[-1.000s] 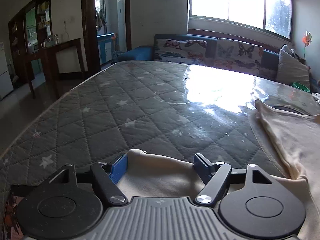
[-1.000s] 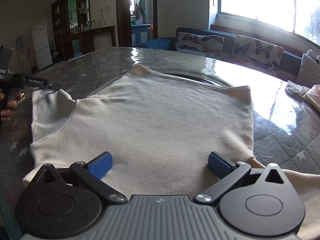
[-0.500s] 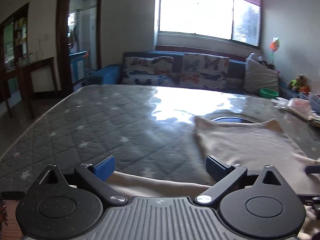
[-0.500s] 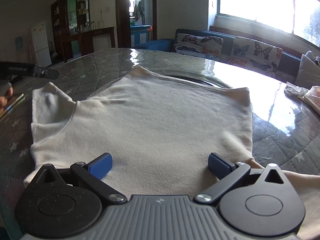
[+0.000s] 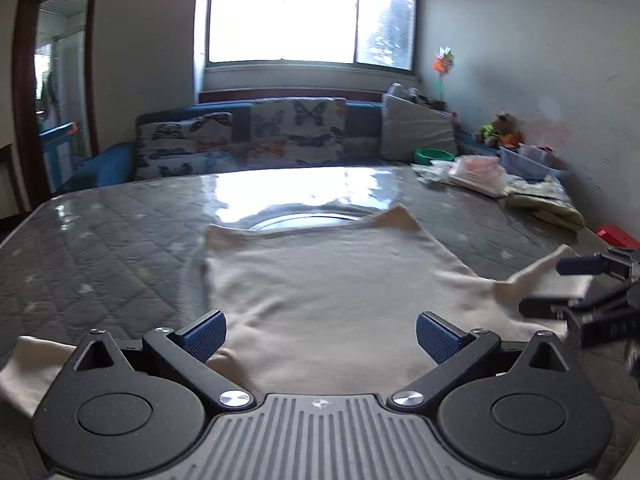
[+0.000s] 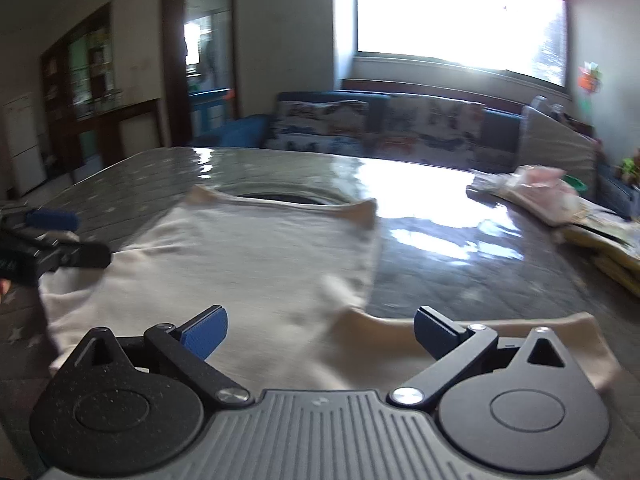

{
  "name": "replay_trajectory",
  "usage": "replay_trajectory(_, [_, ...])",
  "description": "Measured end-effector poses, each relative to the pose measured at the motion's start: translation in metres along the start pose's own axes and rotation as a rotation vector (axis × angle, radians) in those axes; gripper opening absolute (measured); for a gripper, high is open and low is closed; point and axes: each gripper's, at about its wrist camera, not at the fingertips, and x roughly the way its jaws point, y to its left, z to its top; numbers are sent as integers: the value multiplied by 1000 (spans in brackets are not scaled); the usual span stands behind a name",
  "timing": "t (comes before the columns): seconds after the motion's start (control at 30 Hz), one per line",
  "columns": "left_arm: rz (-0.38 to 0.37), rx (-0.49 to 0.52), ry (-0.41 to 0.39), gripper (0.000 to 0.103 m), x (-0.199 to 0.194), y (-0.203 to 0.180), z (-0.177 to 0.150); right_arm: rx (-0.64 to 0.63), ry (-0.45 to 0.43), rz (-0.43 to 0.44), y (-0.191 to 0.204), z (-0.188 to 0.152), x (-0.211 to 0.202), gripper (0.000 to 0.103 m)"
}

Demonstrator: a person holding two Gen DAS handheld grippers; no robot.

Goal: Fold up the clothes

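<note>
L gripper (image 5: 320,338): jaws spread wide and opening at this moment, blue pads clear of cloth, nothing between them. It hangs over the near part of the cream shirt (image 5: 332,284).

R gripper (image 6: 320,334): jaws wide apart too, nothing pinched. Cloth lies under and between the pads, no contact visible.

Shirt lies flat on the grey quilted table cover (image 5: 100,264), neckline toward the sofa (image 5: 248,140) and window. Body fairly smooth. One sleeve runs out to the L gripper's near-left side, the other toward the R gripper's side. Both wrist views blurred w/ motion, so the sleeve edges are prob. less tidy than they look.

In left wrist view, R gripper shows at the right edge, just beside the shirt's sleeve end. In right wrist view, L gripper sits at the left edge by the opposite sleeve.

Judgement: shirt is spread, no fold yet visible. Next step likely a sleeve or side fold.

Risks:
- Cover looks glossy, plastic-like. Shirt may slide when one side is lifted, skewing the fold line.
- Pinching two layers at a sleeve seam, or only the top one, would drag the body out of square.
- Grippers close in from both sides; could collide if both reach centre.
- Pile of bags and cloth (image 6: 560,200) at the table's far right could snag a wide sweep.
</note>
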Motion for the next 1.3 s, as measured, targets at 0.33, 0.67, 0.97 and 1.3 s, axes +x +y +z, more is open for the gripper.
replay_trajectory(0.33, [-117,48,28,103,9,-42,-4,247,44,-285,-101,-26,-21,86])
replay_trajectory(0.67, [-198,113,46,103,13,-73,-4,453,84,-399,-159,-35,-7,61])
replay_trajectory(0.97, [-258,174,75,103,22,-101,-8,500,46,-392,-163,-33,-1,11])
replay_trajectory(1.3, [-387,259,92,103,25,-136,-15,553,-104,-316,-167,-16,-29,5])
